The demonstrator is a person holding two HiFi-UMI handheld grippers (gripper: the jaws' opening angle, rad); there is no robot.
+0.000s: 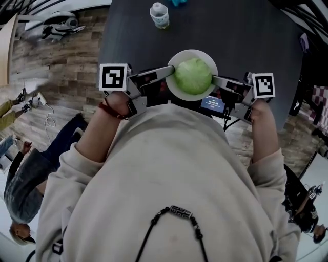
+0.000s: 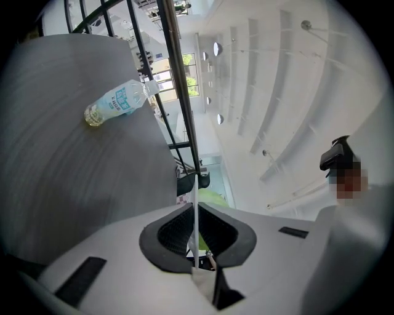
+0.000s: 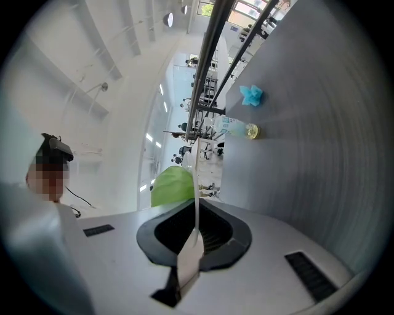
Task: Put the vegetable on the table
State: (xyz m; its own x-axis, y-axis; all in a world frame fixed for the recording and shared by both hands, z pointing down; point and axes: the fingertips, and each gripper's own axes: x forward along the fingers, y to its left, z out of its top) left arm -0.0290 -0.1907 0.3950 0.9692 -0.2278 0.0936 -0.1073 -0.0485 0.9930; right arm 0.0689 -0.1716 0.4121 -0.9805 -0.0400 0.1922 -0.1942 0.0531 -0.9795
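Head view: the vegetable (image 1: 193,75), a round pale-green leafy head, sits in the middle of a white plate (image 1: 175,90) held in front of the person's chest at the near edge of the dark bench (image 1: 230,36). The left claw (image 1: 171,69) meets the plate's rim on one side and the right claw (image 1: 216,79) meets it on the opposite side. Whether the plate already rests on the bench cannot be told from here. A water bottle (image 1: 160,15) lies further back, well apart.

Left gripper view: the left claw (image 2: 197,231) is clamped on the plate's thin white edge (image 2: 196,212), which runs straight between the ribbed pads (image 2: 175,231). A sliver of green (image 2: 212,198) shows beyond.

Right gripper view: the right claw (image 3: 196,231) pinches the rim (image 3: 197,184) the same way, with the green head (image 3: 172,186) just beside it. The bottle (image 3: 237,128) and a blue scrap (image 3: 251,95) lie on the bench (image 3: 308,154).

Judged from this, the head is light and soft but sits loose on the plate, so it would likely roll if the plate tips. The plate looks stiff, smooth and probably breakable, and a thin rim pinch could slip. Opposite rim holds suit it, kept level and set down gently
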